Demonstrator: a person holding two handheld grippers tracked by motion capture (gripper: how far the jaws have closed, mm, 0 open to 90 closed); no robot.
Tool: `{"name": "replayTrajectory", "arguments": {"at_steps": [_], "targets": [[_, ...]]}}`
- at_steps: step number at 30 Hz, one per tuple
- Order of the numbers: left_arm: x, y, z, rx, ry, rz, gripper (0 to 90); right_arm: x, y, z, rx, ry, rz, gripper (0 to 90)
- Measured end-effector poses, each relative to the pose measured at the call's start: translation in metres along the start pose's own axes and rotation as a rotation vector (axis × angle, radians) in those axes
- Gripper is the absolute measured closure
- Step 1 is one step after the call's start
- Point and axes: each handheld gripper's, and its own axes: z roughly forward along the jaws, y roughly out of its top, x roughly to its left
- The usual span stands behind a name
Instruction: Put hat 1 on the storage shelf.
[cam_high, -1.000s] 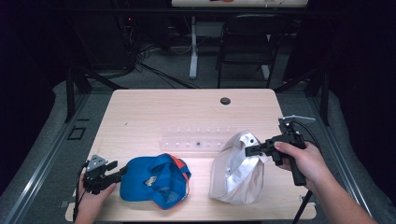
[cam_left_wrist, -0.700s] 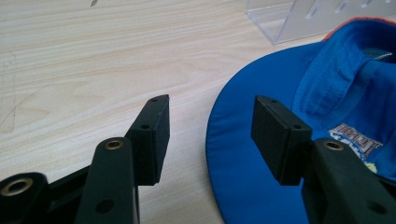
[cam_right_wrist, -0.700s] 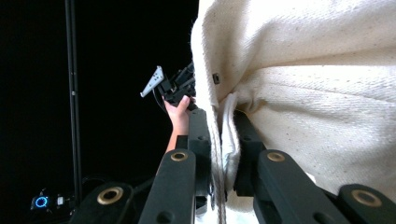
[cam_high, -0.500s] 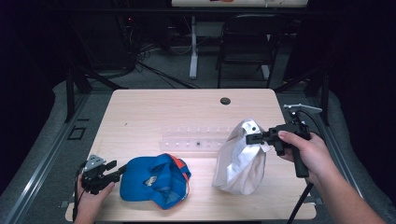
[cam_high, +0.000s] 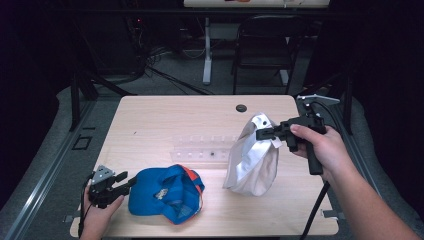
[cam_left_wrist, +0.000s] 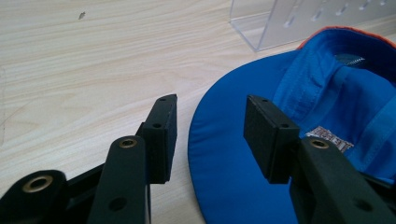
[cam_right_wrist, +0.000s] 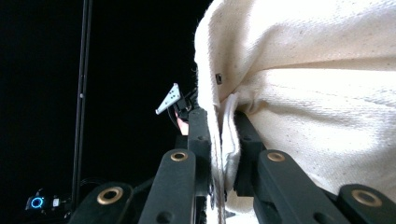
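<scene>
White cloth bag (cam_high: 252, 160) higher in right tongs (cam_high: 265, 134) than before.

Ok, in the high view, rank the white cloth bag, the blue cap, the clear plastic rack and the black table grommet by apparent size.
1. White cloth bag and blue cap: too close to rank.
2. Clear plastic rack.
3. Black table grommet.
</scene>
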Motion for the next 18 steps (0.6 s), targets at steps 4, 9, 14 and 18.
{"name": "replayTrajectory", "arguments": {"at_steps": [4, 9, 14, 18], "targets": [[-0.003, 0.0, 0.002, -0.008, -0.002, 0.01, 55.4, 0.009, 0.009, 0.003, 0.001, 0.0, -0.011, 81.2], [-0.002, -0.001, 0.002, 0.002, -0.001, 0.009, 55.1, 0.02, 0.02, 0.008, -0.004, 0.011, -0.027, 81.2], [0.0, -0.002, 0.003, -0.002, -0.001, 0.003, 54.2, 0.03, 0.032, 0.016, -0.003, 0.011, -0.035, 81.2], [0.0, -0.002, 0.004, -0.003, 0.0, 0.007, 53.8, 0.034, 0.044, 0.026, -0.005, 0.008, -0.033, 81.2]]}}
